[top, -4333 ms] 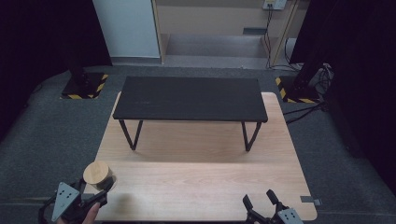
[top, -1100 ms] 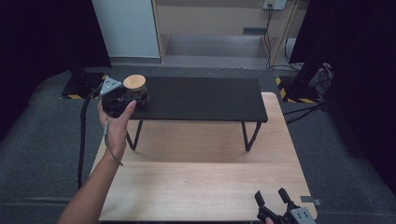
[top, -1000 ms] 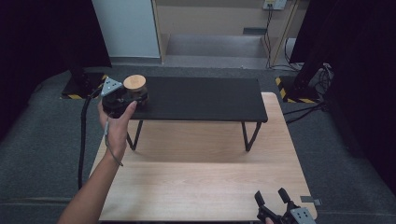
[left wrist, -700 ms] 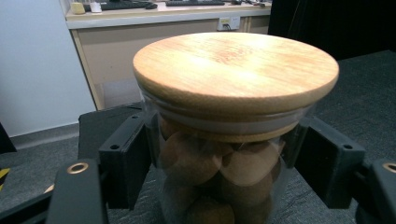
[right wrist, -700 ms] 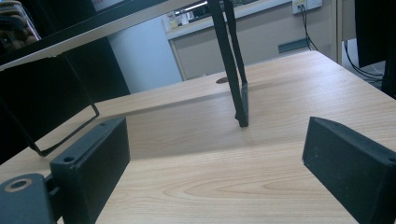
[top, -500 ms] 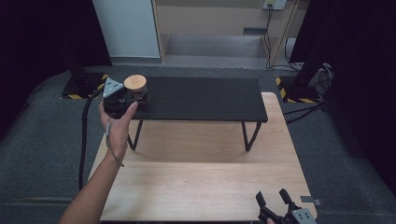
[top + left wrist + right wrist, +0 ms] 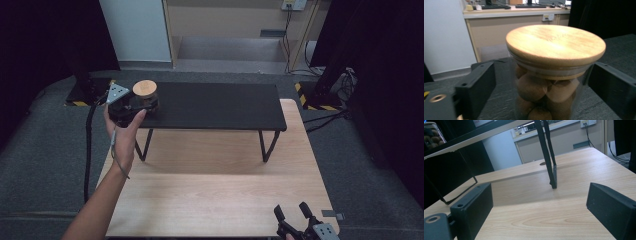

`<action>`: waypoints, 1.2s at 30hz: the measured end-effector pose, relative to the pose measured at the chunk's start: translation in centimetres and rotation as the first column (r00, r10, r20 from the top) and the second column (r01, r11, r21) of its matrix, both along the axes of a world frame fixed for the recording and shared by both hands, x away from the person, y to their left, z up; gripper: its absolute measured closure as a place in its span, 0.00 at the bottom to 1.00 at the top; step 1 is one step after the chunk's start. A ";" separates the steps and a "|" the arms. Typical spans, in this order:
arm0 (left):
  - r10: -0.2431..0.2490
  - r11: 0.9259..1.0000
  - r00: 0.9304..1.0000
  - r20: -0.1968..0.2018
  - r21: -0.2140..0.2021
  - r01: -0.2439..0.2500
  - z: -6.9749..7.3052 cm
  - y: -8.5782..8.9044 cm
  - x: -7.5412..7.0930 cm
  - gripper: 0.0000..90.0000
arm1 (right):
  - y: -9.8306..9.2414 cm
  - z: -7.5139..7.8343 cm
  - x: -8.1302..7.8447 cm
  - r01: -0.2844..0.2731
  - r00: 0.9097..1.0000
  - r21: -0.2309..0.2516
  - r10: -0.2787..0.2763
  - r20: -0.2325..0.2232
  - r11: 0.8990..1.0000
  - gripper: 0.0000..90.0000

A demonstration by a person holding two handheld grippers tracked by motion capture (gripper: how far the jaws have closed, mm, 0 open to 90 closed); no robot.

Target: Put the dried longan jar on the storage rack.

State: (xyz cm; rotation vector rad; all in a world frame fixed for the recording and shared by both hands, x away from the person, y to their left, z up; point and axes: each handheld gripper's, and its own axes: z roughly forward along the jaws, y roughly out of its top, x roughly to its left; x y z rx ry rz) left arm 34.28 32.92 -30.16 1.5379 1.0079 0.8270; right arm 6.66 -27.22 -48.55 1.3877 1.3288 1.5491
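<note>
High view: the jar (image 7: pixel 145 95) stands upright on the left end of the black shelf (image 7: pixel 215 105), directly between the jaws of the left gripper (image 7: pixel 131 104), which is by far the nearer tool. In the left gripper view the jar (image 7: pixel 551 75), topped by a wooden lid (image 7: pixel 555 42), shows gaps on both sides, so the jaws stand wide and appear not to clamp it. The right gripper (image 7: pixel 295 220) rests low at the wooden table's (image 7: pixel 215 190) near edge, jaws spread, holding nothing.

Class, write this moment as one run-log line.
left gripper: around jar, on black shelf | right gripper: open, over wooden table
</note>
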 end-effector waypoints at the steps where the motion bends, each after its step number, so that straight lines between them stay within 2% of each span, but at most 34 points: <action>1: 0.000 1.000 1.000 0.005 0.002 0.000 0.0 0.0 -0.1 0.05 | 0.0 0.0 0.0 -0.001 1.000 0.000 0.001 0.000 1.000 0.08; 10: -0.012 1.000 1.000 0.023 0.020 0.011 0.3 0.1 -0.9 0.04 | 0.2 0.3 0.1 -0.009 1.000 -0.004 0.009 0.006 1.000 0.07; 16: -0.020 0.999 1.000 0.017 0.025 0.020 0.7 0.5 -1.3 0.03 | 0.2 0.4 0.0 -0.009 1.000 -0.006 0.009 0.010 1.000 0.07; 24: -0.040 0.998 0.999 0.012 0.052 0.039 1.5 0.7 -3.0 0.03 | 0.5 0.7 0.0 -0.019 1.000 -0.006 0.020 0.018 1.000 0.07; 29: -0.031 0.999 0.998 0.046 0.041 0.029 2.2 1.1 -5.0 0.03 | 0.7 0.7 0.1 -0.029 0.999 -0.007 0.029 0.023 1.000 0.07; 32: -0.027 0.999 0.998 0.054 0.026 0.026 2.5 1.6 -6.0 0.03 | 0.7 0.7 0.3 -0.035 0.999 -0.007 0.035 0.023 0.999 0.07; 35: -0.028 0.999 0.998 0.053 -0.015 0.029 2.2 2.4 -6.8 0.03 | 0.8 0.7 0.4 -0.042 0.999 -0.007 0.042 0.025 0.999 0.07; 36: -0.027 1.000 0.998 0.052 -0.012 0.028 2.1 2.6 -7.2 0.03 | 0.8 0.7 0.5 -0.043 0.999 -0.007 0.043 0.026 0.999 0.07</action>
